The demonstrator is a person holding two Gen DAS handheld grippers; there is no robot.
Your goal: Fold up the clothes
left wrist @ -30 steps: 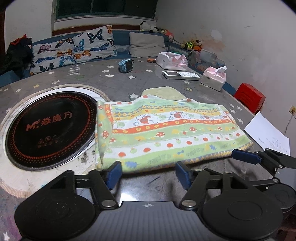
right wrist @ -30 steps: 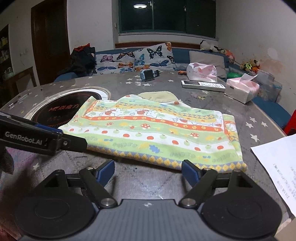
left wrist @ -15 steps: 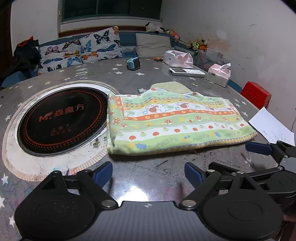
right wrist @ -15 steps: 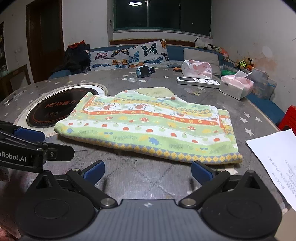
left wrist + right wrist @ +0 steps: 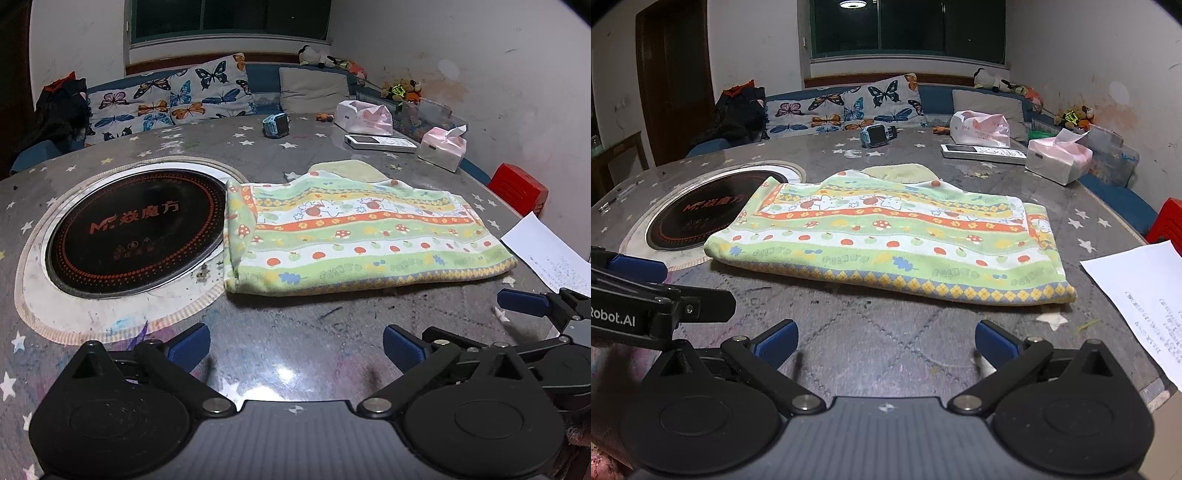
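Cloth: patterned cloth (image 5: 362, 236), a green, white and orange print with mushrooms and apples, lies flat on the round table (image 5: 295, 332), folded into a long rectangle of more than one layer.
Position: its left short end lies just beside the induction hob (image 5: 129, 229) set into the table, perhaps overlapping the pale ring around it; its right end stops short of the sheet of paper (image 5: 550, 254).
Folded edge: the near long side looks doubled over and fairly straight — the far side is less tidy, with a plain pale-green piece (image 5: 897, 171) poking out from under it.
Left gripper: left gripper (image 5: 295, 345) hangs over bare table in front of the cloth, its jaws opening to full width with nothing between them.
Right gripper: right gripper (image 5: 886, 341) sits likewise in front of the cloth's near edge, jaws spread wide and empty, touching no fabric.
Done so far: judging by the layers, at least one lengthwise fold is in place, and the cloth has been let go.
Left to do: the strip is still long, so a fold across its length probably remains — likely one short end brought over to the other, then a smoothing of the far edge.
Risk: the loose pale-green piece may be dragged or bunched if an end is lifted without it.
Clutter: tissue boxes (image 5: 1058, 160), a remote (image 5: 982, 152) and a watch (image 5: 875, 132) sit well behind the cloth, out of the way.
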